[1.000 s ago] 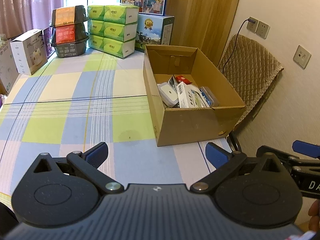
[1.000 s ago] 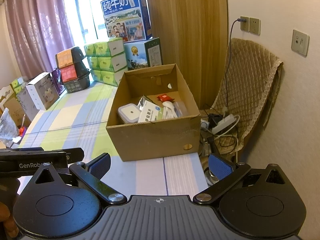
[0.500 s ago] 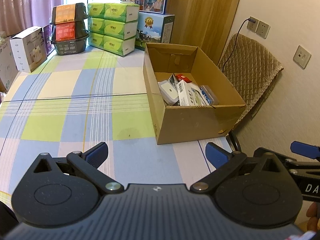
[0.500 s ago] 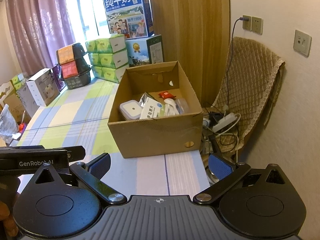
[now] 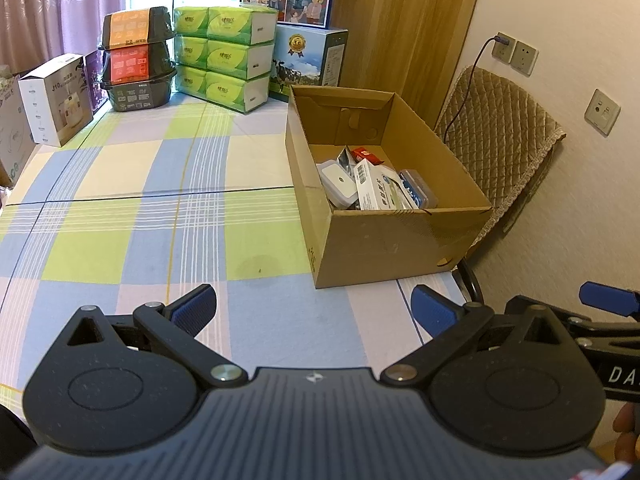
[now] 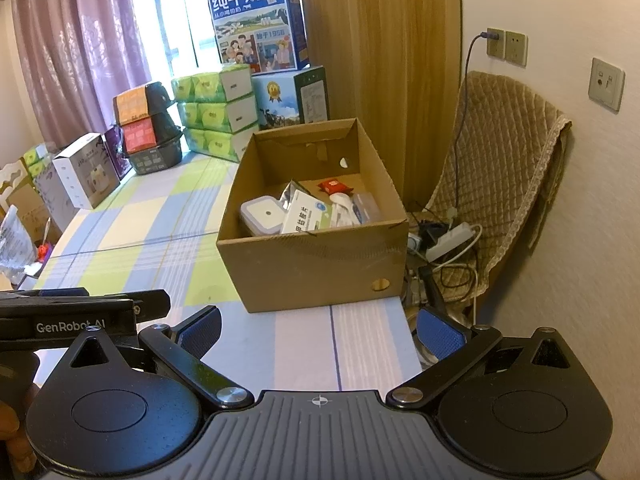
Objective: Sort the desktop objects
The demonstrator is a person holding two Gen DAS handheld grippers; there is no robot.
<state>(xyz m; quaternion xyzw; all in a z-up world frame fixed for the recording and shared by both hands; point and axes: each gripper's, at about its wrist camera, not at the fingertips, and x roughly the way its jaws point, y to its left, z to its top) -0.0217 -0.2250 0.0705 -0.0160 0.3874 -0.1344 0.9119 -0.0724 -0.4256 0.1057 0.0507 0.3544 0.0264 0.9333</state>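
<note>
The table (image 5: 132, 216) with its checked cloth stretches away from both tools, and the near and middle part of it lies bare; only stacked packs and cartons line the far edge by the window. The cardboard box (image 5: 394, 248) stands open at the table's right side, its long axis running away from the person, its near wall facing the tools.

Inside it sit the sorted things: a white paper carton (image 6: 306, 216) leaning on the near wall, a white lidded container (image 6: 264, 214) to its left, a clear plastic case (image 5: 418, 192) to its right, and a small red packet (image 6: 335, 187) toward the back.

The left gripper (image 5: 314, 310) hovers low over the near table edge, jaws spread wide and holding nothing. The right gripper (image 6: 318, 330) is just beside it, also wide and empty. The box lies ahead and to the right of the left one, but almost straight ahead of the right one, so the right hand seems the nearer. With no loose item showing on the cloth, I judge the sorting nearly or fully done.
</note>
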